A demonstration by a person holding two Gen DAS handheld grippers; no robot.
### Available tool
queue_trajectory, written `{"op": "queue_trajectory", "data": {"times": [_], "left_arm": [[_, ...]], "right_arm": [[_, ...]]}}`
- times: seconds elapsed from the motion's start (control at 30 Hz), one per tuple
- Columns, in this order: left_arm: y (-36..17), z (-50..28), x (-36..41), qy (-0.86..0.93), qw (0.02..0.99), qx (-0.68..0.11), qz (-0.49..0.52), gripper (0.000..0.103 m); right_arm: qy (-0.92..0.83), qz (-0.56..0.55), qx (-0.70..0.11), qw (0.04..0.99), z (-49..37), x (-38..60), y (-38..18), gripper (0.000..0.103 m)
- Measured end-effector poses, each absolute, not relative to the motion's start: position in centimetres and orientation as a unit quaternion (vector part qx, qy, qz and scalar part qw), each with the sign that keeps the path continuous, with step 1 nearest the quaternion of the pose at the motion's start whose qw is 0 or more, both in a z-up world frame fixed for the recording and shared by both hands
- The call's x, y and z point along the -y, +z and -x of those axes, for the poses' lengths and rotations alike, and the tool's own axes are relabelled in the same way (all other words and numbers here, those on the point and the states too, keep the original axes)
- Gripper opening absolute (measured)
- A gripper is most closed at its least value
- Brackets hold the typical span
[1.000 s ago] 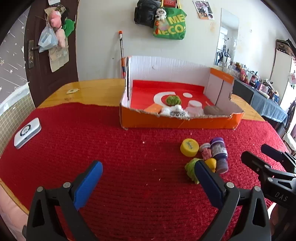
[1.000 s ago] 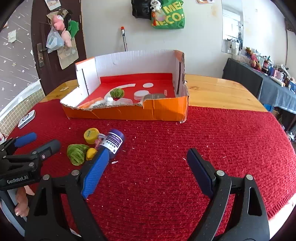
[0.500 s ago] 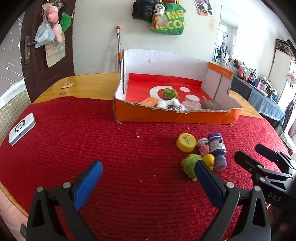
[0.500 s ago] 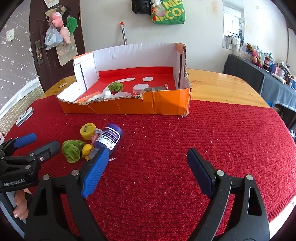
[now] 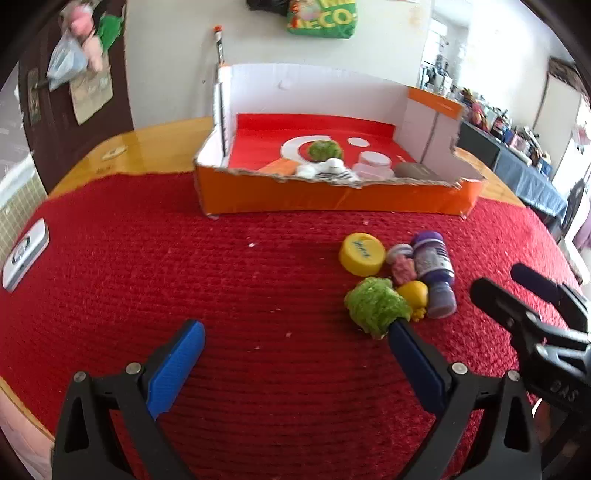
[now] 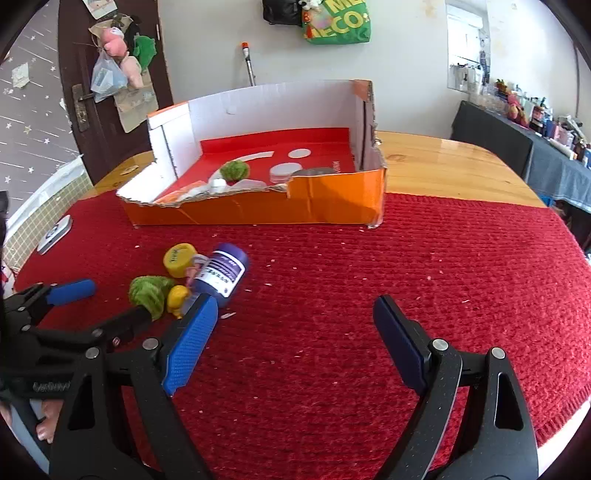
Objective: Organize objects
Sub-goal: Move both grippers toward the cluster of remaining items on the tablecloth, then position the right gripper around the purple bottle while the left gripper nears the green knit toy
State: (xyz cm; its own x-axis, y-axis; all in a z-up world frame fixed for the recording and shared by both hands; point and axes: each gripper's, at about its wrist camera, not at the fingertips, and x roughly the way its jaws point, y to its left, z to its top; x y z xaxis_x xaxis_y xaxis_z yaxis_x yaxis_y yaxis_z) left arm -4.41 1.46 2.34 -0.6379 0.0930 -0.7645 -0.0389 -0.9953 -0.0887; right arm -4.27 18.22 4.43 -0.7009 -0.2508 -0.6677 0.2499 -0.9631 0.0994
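2 grippers hover over the red cloth [image 5: 184, 258], and the orange box [image 5: 332, 201] at the far side is our landmark. Inside the box sit a green leafy ball [image 5: 324, 149], a white round lid [image 5: 375, 160], some white bits [image 5: 325, 170] and a grey flat item [image 5: 415, 170], all close to its torn front wall.

In front of the box, a little toward its right half in the left wrist view, lies the loose cluster: a yellow cap [image 5: 362, 254] nearest the box, a small pink piece [image 5: 403, 266] touching it, a purple bottle [image 5: 434, 271] on its side just beside those, a yellow toy [image 5: 415, 295], and a green lettuce toy [image 5: 376, 305] farthest from the box.

Left gripper [image 5: 291, 345]: jaws stand wide apart, nothing between them. Its right finger tip meets the near edge of the lettuce toy in that view; whether it truly touches, I cannot tell. From the right wrist view the same finger reaches right up to the lettuce toy [image 6: 149, 293].

Right gripper [image 6: 291, 315]: jaws wide apart too, only bare cloth between them, on the near side of the box. Its left finger sits just in front of the purple bottle [image 6: 221, 273], overlapping its near end in view.

Far from the box, at the cloth's left edge, rests a white device [image 5: 24, 254]. A green bag [image 6: 338, 22] hangs on the wall behind the box.
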Motion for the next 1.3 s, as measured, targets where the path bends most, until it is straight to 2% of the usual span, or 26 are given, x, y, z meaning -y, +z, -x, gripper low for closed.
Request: {"op": "queue_trajectory", "data": {"times": [0.37,0.73,1.0,1.3], "left_arm": [[2.6,4.8,0.4,0.905,0.022,0.046,0.422,0.102],[2.5,4.7,0.3,0.905,0.027,0.043,0.423,0.102],[2.5,4.8,0.1,0.905,0.029,0.041,0.423,0.102],[2.4,4.8,-0.2,0.905,0.03,0.036,0.424,0.102]], "right_arm": [[-0.903,-0.391,-0.01,0.177,4.6,-15.8,3.4,0.087],[-0.911,-0.387,-0.018,0.142,4.9,-17.0,3.5,0.087],[-0.908,-0.394,0.01,0.142,5.2,-18.6,3.8,0.087],[-0.905,-0.399,-0.025,0.143,5.6,-16.3,3.7,0.087]]}}
